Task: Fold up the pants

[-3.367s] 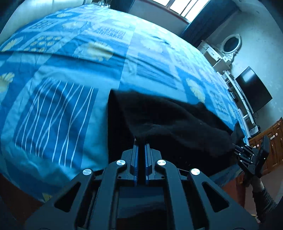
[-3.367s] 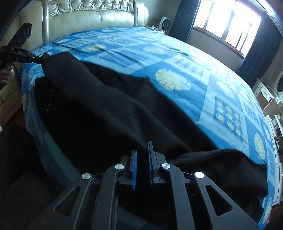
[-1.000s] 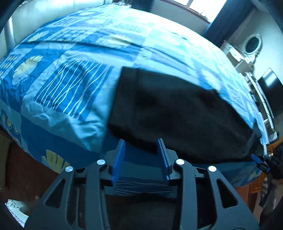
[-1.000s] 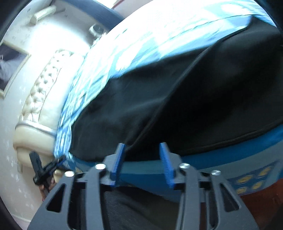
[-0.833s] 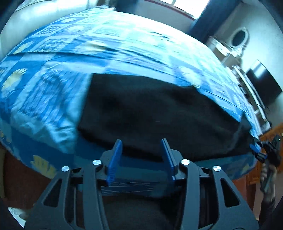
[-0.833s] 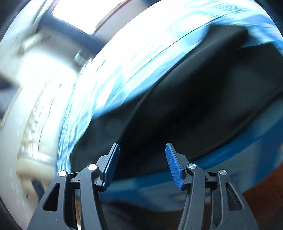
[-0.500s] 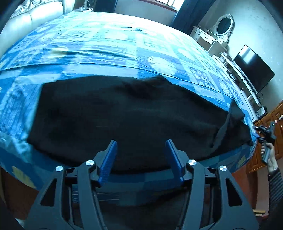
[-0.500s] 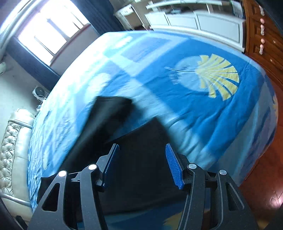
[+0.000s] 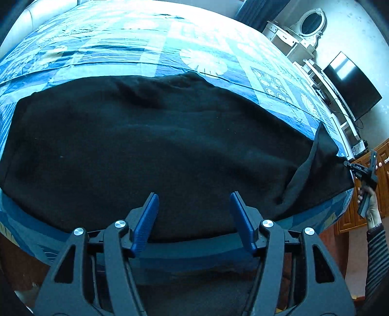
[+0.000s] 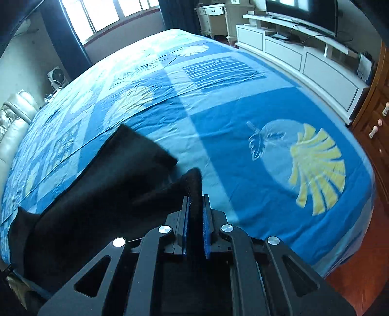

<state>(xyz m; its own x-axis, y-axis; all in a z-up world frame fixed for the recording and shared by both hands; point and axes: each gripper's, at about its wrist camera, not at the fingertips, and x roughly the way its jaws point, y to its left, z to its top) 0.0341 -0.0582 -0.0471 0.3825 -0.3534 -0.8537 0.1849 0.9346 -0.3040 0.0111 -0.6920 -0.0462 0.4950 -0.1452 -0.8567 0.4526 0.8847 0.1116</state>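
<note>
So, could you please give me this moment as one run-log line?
task: fold pants | pants: flat on bedspread | left gripper: open over near edge | right gripper: shut on pants end, just closed

Window daylight (image 10: 102, 17) (fisheye-warped edges)

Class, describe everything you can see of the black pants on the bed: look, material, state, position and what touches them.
The black pants look like soft, fuzzy knit fabric, plain and dark. They lie spread lengthwise along the near edge of the blue patterned bedspread, mostly flat with slight wrinkles. One end is lifted off the bed, pinched in the right gripper, whose jaws have just closed on it. The left gripper hangs open over the near edge, not gripping.
</note>
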